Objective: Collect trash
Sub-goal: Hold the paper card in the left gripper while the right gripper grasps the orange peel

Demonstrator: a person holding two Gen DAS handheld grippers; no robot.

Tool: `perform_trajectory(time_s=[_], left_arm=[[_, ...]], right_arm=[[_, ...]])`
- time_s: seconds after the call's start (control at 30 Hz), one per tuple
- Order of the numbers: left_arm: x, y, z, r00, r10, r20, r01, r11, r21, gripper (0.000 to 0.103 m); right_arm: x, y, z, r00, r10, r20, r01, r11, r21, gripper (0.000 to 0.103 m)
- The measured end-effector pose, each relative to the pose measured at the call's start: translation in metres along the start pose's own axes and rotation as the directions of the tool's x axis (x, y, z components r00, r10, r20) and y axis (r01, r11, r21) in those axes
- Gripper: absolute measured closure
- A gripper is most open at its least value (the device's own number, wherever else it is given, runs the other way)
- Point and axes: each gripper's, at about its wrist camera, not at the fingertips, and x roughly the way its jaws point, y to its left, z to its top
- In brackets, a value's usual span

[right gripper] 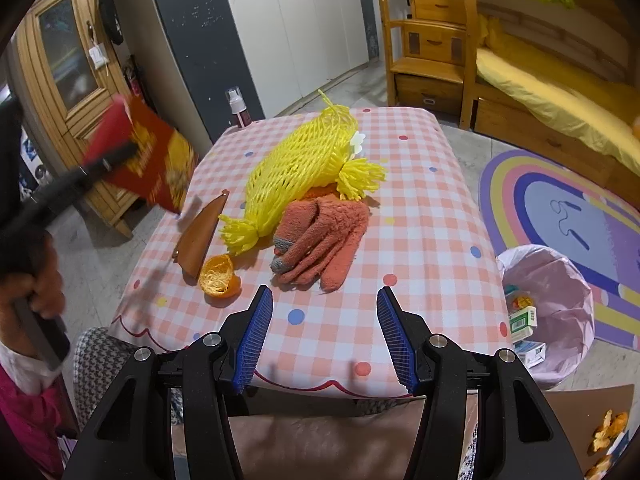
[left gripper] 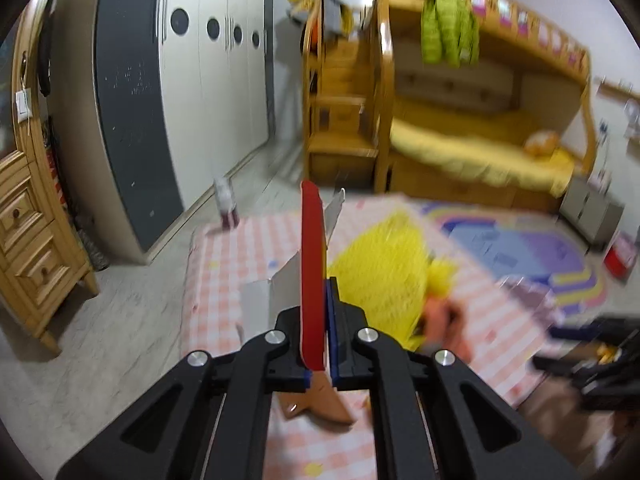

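My left gripper (left gripper: 320,296) is shut on a flat red snack packet (left gripper: 311,256), seen edge-on between its pads. The right wrist view shows that packet (right gripper: 156,164) lifted off the table's left side, blurred. On the checked tablecloth (right gripper: 420,208) lie a yellow foam net (right gripper: 304,168), orange gloves (right gripper: 324,236), a half orange peel (right gripper: 218,276) and a brown wedge-shaped piece (right gripper: 200,236). My right gripper (right gripper: 324,296) hangs open over the table's near edge, nothing between its blue pads.
A bin with a pink liner (right gripper: 560,280) stands on the floor right of the table, with small cartons inside. A pump bottle (right gripper: 236,108) stands at the table's far left corner. More orange peel (right gripper: 608,436) lies on cardboard at lower right. A bunk bed and wardrobe stand behind.
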Motion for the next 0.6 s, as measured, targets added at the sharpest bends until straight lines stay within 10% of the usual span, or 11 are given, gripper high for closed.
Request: perform_trajectory(time_s=[0.6], left_arm=[[0.0,0.031,-0.063,0.97,0.177,-0.169,-0.187,0.981,-0.044,0.1]], right_arm=[[0.032,0.048,-0.001,0.997,0.078,-0.022,-0.08,0.988,-0.129,0.038]])
